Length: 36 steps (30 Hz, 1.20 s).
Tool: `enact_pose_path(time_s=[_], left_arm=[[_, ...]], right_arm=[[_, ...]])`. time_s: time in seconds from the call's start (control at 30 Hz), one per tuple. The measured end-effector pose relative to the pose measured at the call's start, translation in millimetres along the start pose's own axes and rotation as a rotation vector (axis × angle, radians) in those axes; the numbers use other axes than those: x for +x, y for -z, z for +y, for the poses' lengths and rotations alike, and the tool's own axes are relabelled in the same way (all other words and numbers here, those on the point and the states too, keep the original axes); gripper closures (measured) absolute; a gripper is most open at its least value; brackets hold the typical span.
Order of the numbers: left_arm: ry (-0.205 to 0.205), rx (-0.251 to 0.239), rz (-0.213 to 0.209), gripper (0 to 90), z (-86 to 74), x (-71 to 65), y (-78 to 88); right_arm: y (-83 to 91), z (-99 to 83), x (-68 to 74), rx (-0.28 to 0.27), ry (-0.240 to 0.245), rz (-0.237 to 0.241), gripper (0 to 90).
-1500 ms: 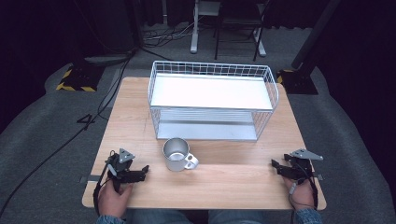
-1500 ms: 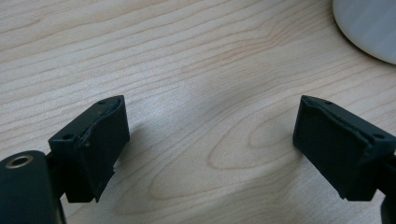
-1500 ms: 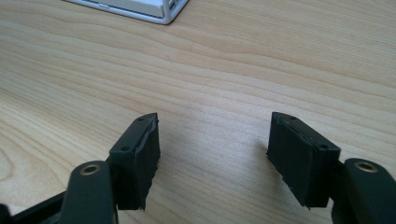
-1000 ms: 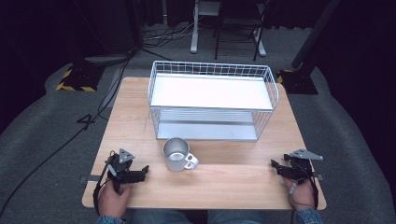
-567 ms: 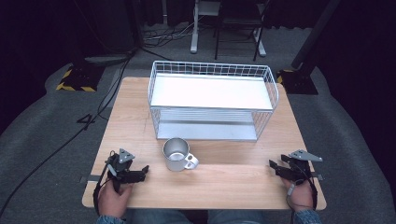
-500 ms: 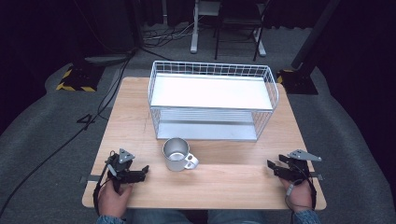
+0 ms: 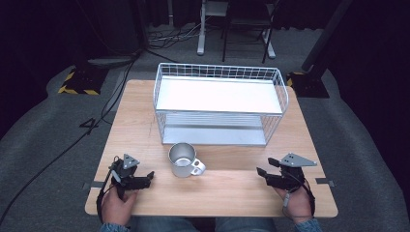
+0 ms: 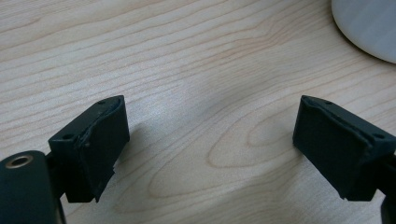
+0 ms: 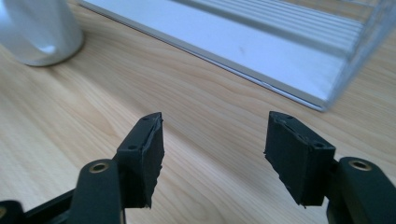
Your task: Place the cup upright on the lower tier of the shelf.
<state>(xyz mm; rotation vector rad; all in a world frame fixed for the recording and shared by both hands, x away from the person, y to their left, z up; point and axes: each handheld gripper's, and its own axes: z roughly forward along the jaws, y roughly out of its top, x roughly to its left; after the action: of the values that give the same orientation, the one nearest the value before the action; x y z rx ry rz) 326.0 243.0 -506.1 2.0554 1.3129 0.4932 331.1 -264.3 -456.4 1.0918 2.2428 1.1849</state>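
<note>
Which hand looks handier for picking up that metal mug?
Probably the left gripper: it sits open, nearer the mug. The right gripper, also open, is farther off, though the handle points its way.

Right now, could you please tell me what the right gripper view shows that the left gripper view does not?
The right gripper view alone shows the wire rack's white bottom shelf and corner, beyond the open right gripper. The left gripper view alone shows the open left gripper, with bare wood between its jaws. Both share the wooden table and part of the metal mug at a top corner.
</note>
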Motion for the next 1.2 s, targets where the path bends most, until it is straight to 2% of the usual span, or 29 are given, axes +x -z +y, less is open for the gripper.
enact_pose_path(time_s=[0.07,0.17,0.2,0.37,0.83,1.2], left_arm=[[0.0,0.0,0.0,11.1,0.0,0.0,0.0],[0.0,0.0,0.0,11.1,0.0,0.0,0.0],[0.0,0.0,0.0,11.1,0.0,0.0,0.0],[0.0,0.0,0.0,11.1,0.0,0.0,0.0],[0.0,0.0,0.0,11.1,0.0,0.0,0.0],[0.0,0.0,-0.001,11.1,0.0,0.0,0.0]], right_arm=[[-0.2,1.7,2.6,-0.001,0.004,0.008,37.5],[-6.4,7.8,20.1,-0.013,0.018,0.063,37.3],[-6.4,7.8,20.1,-0.013,0.018,0.063,37.3],[-17.5,14.3,42.9,-0.02,0.062,0.113,37.3],[-34.7,33.2,74.8,-0.008,0.125,0.204,36.3],[-51.6,48.4,96.4,0.001,0.167,0.256,36.0]])
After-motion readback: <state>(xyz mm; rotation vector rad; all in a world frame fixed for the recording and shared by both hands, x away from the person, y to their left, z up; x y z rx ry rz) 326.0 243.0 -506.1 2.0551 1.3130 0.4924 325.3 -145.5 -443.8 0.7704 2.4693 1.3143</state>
